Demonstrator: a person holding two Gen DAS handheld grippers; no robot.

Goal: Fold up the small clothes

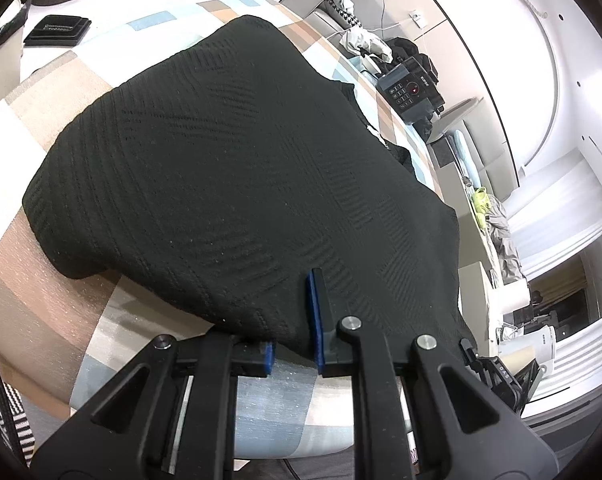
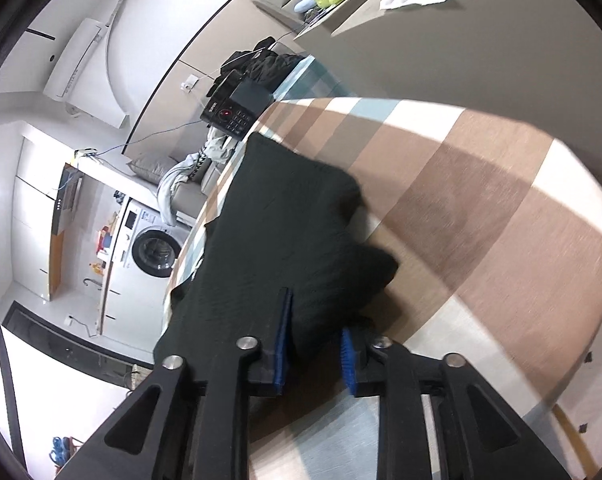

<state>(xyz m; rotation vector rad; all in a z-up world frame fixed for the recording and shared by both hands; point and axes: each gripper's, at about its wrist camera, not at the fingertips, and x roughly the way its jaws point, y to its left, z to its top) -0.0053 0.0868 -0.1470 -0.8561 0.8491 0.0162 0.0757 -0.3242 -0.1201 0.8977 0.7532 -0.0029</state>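
Left wrist view: left gripper (image 1: 293, 320) is clamped on the near edge of the black knit top (image 1: 229, 168), spread on the checked table cover (image 1: 41, 312), prob. to anchor it.

Right wrist view: right gripper (image 2: 315, 344) has jaws parted, fabric (image 2: 293, 216) loose between pads, likely letting go.

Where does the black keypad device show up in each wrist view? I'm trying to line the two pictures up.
Left wrist view: the black keypad device sits upper right, past the far edge of the checked cloth.
Right wrist view: the device sits upper left of centre, past the cloth's far corner.
Shared landmark: the black knit garment spread on the cloth, just in front of the device.
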